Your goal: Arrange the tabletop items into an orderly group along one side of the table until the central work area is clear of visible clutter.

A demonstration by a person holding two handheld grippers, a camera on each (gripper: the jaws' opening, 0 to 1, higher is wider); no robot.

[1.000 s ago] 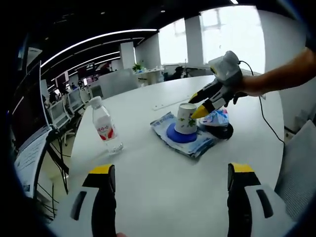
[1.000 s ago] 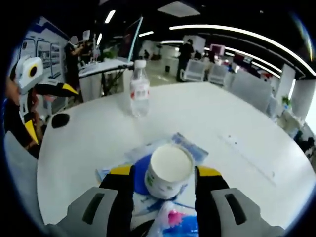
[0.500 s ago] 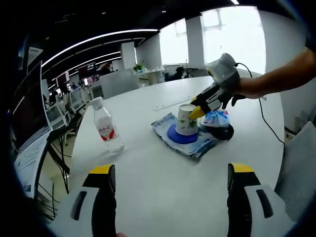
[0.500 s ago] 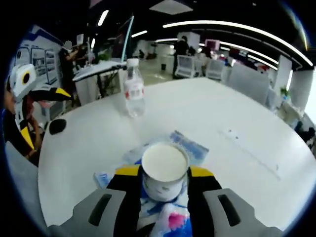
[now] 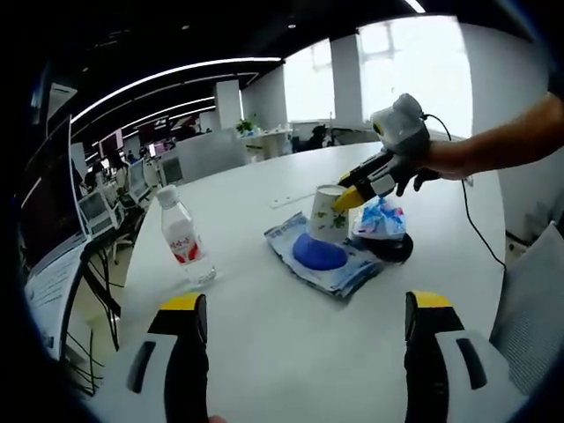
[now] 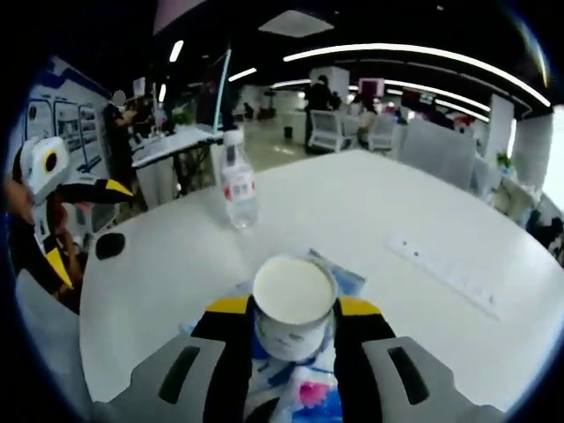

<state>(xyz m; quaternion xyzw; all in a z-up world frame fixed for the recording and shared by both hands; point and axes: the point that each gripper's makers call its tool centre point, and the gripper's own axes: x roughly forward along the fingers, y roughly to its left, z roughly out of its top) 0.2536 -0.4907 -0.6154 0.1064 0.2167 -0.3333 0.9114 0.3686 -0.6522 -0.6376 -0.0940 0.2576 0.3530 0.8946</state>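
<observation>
The right gripper (image 6: pixel 286 308) clamps the upturned white paper cup (image 6: pixel 293 304), tilted above the blue disc (image 5: pixel 319 252); the left gripper (image 5: pixel 300 304), gaping and empty, sits well back.

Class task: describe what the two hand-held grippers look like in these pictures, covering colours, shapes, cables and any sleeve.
The left gripper has two broad light-grey jaws with black inner faces, dark oval slots and yellow tips. The right gripper, seen from the left gripper view, has a pale grey rounded body, black jaws ending in pointed yellow tips, and a thin black cable trailing across the table. The forearm behind it is bare, no sleeve visible.
</observation>
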